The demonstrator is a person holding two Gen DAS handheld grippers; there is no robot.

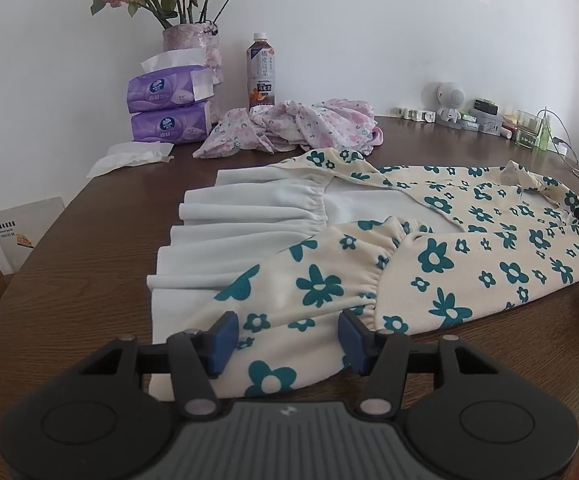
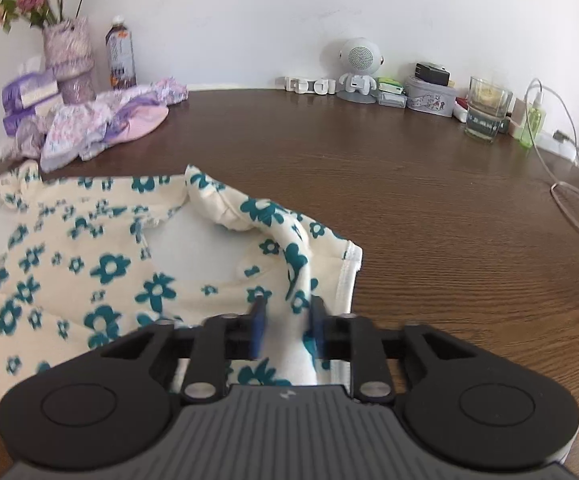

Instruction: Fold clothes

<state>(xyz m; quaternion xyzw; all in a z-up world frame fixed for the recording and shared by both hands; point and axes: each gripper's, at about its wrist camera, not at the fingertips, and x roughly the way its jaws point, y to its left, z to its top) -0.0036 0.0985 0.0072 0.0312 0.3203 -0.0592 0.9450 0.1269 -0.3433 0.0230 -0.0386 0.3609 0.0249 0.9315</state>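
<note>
A cream dress with teal flowers (image 1: 429, 256) lies flat on the brown wooden table (image 1: 89, 264), its white lining showing along the skirt at the left. In the left wrist view my left gripper (image 1: 288, 338) stands open over the skirt's near hem, blue pads on either side of the cloth. In the right wrist view the dress (image 2: 109, 268) top end lies bunched at its near right corner. My right gripper (image 2: 288, 328) is shut on a raised fold of that corner, which runs up between the pads.
A crumpled pink floral garment (image 1: 297, 128) lies at the back by stacked purple tissue packs (image 1: 169, 104), a vase of flowers (image 1: 193, 40) and a drink bottle (image 1: 261, 72). A speaker figure (image 2: 359, 68), a glass (image 2: 485, 108) and cables (image 2: 569, 184) line the far right.
</note>
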